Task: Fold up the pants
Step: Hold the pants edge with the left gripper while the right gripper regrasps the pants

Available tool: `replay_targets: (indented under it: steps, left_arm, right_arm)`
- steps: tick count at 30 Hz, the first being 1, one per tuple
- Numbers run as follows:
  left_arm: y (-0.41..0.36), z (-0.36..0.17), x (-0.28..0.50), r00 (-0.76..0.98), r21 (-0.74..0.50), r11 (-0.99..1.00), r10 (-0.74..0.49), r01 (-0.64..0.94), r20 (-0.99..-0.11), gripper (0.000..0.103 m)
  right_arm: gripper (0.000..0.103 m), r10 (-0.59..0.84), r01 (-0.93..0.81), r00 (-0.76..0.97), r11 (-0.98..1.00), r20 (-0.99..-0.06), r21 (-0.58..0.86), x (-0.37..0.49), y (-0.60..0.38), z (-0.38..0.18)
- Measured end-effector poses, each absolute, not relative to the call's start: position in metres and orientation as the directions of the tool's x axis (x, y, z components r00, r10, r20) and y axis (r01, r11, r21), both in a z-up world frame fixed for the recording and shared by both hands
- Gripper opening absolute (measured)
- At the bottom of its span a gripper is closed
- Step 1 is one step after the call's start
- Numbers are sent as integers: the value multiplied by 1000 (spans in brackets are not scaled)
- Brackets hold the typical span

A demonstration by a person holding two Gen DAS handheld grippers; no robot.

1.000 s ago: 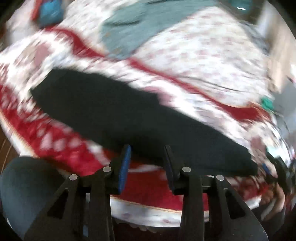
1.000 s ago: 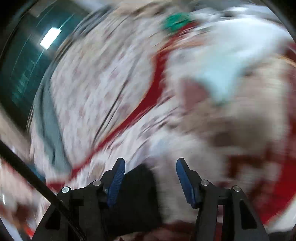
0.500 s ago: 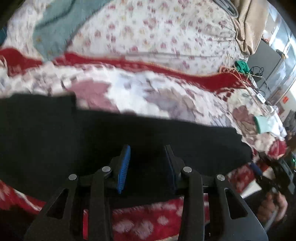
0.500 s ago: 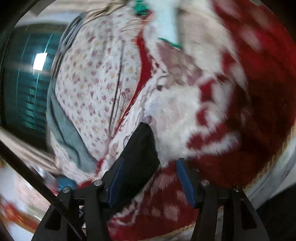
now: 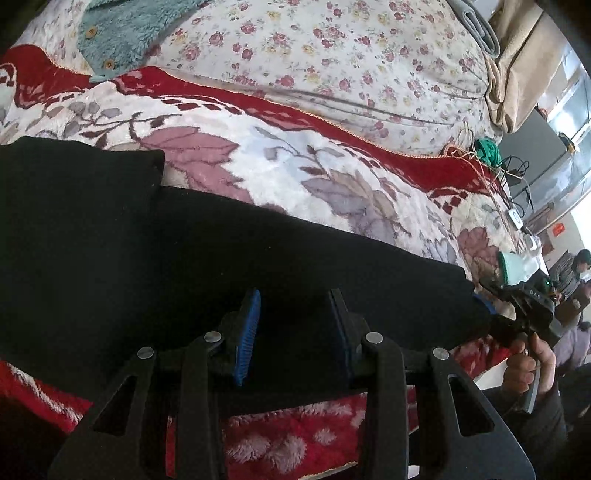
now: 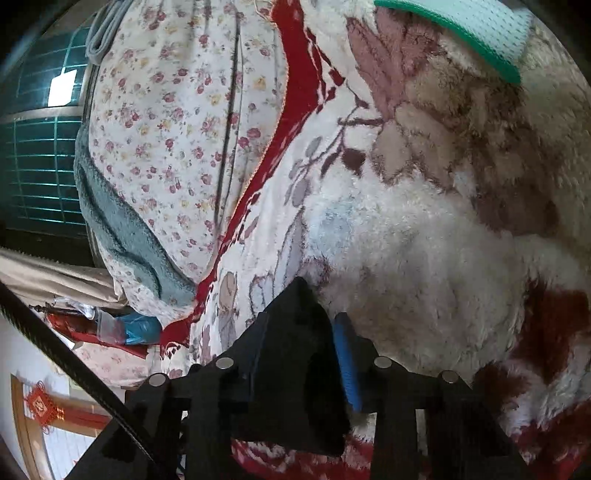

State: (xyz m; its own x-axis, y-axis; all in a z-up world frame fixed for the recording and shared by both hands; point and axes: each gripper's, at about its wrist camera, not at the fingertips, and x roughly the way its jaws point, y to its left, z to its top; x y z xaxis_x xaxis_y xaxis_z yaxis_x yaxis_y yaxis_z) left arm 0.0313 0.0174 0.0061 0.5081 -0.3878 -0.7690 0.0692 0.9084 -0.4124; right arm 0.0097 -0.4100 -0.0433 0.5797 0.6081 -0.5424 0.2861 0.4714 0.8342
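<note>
The black pants (image 5: 184,243) lie flat across a red and white floral blanket (image 5: 295,162) on a bed, waist end at the left, leg end at the right. My left gripper (image 5: 293,306) is open, its blue-padded fingers low over the middle of the pants near their front edge. My right gripper (image 6: 301,332) is shut on the corner of the pants' leg end (image 6: 295,354). It also shows in the left wrist view (image 5: 517,306) at the right tip of the pants, held by a hand.
A teal fleece garment (image 5: 125,29) lies at the back left on a flowered sheet (image 5: 332,48). A mint cloth with a green edge (image 6: 461,33) lies beyond the right gripper. Cables and a green bundle (image 5: 487,151) sit at the bed's right edge.
My right gripper has closed on the leg-end corner of the pants; it was open before. My left gripper has moved in lower over the middle of the pants and stays open.
</note>
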Motion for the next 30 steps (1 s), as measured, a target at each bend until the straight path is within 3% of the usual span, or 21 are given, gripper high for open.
replay_targets:
  steps: [9,11,14,18,24,26,30]
  left_arm:
    - [17,5,31,508,-406,911,-383,69,-772,35]
    - [16,5,31,508,-405,912,-381,69,-773,35]
    - [16,5,31,508,-404,912,-380,68,-773,35]
    - [15,4,31,514,-395,916,-372,69,-773,35]
    - [13,3,31,520,-368,927,-348,69,-780,35]
    - [11,3,31,522,-356,932,-340,73,-782,35]
    - [11,3,31,522,-356,932,-339,72,-783,35]
  right_arm:
    - [18,650,221,558,482,-515,848,17,-398,-38]
    - [9,626,218,571,508,-531,833,18,-397,-35]
    - [7,612,183,585,538,-531,822,25,-394,-27]
    - [7,591,138,600,587,-539,798,39,-391,-16]
    - [7,571,271,543,575,-616,772,48,-399,-47]
    - [13,576,306,555,529,-600,791,44,-408,-48]
    - [19,406,376,642,573,-651,728,23,-430,-24]
